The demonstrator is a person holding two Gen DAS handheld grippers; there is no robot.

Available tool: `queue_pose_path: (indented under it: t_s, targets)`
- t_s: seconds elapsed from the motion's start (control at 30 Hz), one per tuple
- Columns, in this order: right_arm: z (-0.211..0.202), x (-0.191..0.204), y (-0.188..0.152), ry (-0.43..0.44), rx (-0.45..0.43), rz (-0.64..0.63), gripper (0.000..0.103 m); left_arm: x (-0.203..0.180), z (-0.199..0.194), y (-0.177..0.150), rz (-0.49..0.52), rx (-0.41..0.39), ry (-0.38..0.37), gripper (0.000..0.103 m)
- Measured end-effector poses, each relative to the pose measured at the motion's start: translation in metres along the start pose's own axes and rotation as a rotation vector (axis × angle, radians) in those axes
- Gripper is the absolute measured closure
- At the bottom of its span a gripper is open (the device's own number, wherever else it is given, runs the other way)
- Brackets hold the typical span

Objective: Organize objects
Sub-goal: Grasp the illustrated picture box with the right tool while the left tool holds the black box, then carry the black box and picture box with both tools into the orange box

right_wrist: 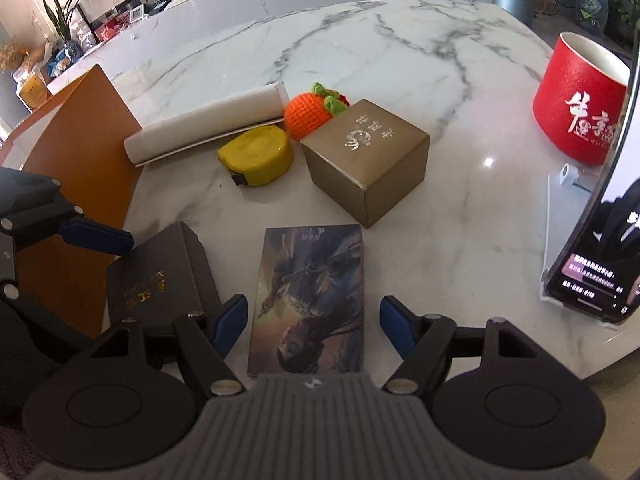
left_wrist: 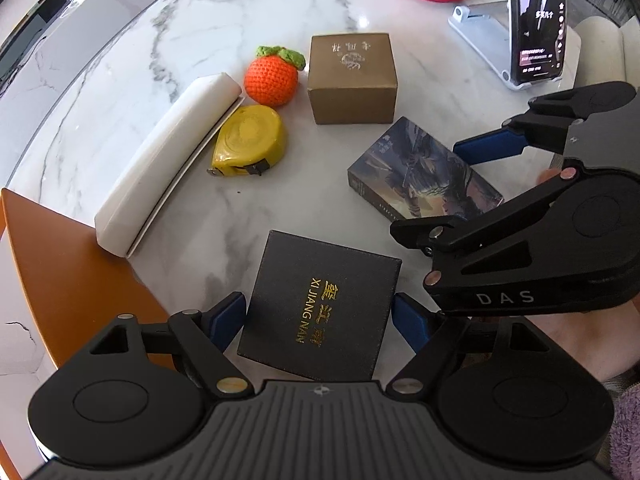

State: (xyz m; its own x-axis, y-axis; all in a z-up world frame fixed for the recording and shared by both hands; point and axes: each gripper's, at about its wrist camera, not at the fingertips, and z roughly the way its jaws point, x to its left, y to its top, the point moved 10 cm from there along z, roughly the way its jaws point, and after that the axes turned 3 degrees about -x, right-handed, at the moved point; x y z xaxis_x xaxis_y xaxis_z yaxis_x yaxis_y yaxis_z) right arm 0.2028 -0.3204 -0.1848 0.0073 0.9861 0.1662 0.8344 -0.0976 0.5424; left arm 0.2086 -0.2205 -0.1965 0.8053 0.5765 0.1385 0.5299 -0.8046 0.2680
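Note:
My left gripper [left_wrist: 320, 312] points steeply down over a black box with gold lettering [left_wrist: 320, 304] that lies on the marble table [left_wrist: 224, 12]. Its blue pads stand just off the box's two sides, with thin slivers of table showing. My right gripper [right_wrist: 312, 320] is open around a picture-printed card box [right_wrist: 308, 296], which lies flat with a clear gap at each pad. In the left wrist view the right gripper [left_wrist: 428, 190] straddles the same card box [left_wrist: 424, 176]. Beyond lie a gold cube box [right_wrist: 364, 160], a crocheted orange [right_wrist: 306, 120], a yellow tape measure [right_wrist: 256, 156] and a long white box [right_wrist: 208, 124].
A red cylinder tub [right_wrist: 576, 112] stands at the far right. A phone on a white stand [right_wrist: 588, 248] is close to the right gripper. An orange chair back [right_wrist: 76, 152] rises at the table's left edge. A hand [left_wrist: 580, 344] holds the right gripper.

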Motion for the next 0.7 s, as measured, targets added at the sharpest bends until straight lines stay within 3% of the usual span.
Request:
queue_pose_path:
  t_s: [0.13, 0.2, 0.33, 0.7]
  targets:
    - [0.001, 0.001, -0.001, -0.027, -0.008, -0.041, 0.030, -0.002, 0.002, -0.001, 0.026, 0.016, 0.021, 0.009]
    - [0.000, 0.005, -0.001, -0.008, -0.011, -0.058, 0.041, -0.003, 0.002, -0.001, 0.032, 0.015, 0.028, 0.010]
    - [-0.002, 0.005, -0.002, -0.011, -0.008, -0.051, 0.042, 0.000, 0.000, -0.003, 0.006, 0.004, 0.039, 0.012]
    - [-0.040, 0.011, 0.008, 0.028, -0.059, 0.013, 0.043, 0.004, -0.056, -0.002, -0.049, -0.183, 0.000, 0.012]
